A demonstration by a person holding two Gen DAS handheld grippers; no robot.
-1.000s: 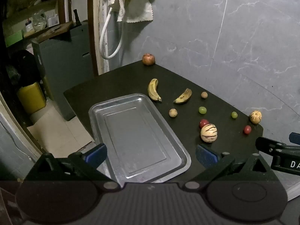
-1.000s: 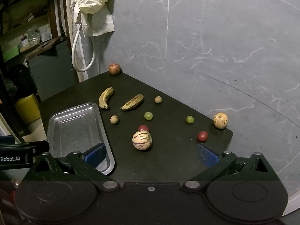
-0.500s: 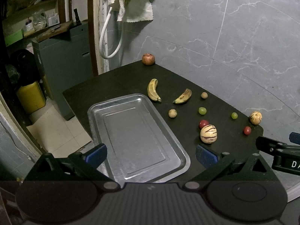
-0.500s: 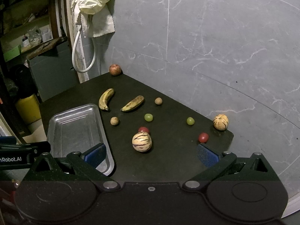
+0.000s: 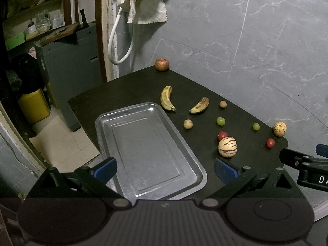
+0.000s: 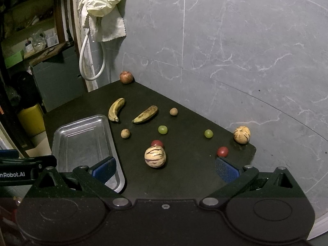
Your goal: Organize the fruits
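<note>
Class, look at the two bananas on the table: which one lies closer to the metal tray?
The yellower banana: its tip almost meets the tray corner. The browner banana lies farther right.

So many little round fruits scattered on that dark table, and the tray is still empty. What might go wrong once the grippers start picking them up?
Three things seem possible. The small striped melon and a red cherry tomato sit near the table's far corner, so a nudge might roll them off. Another red tomato touches the large striped melon; grabbing one may push the other. The metal tray overhangs the table edge and could tip if pressed there.
</note>
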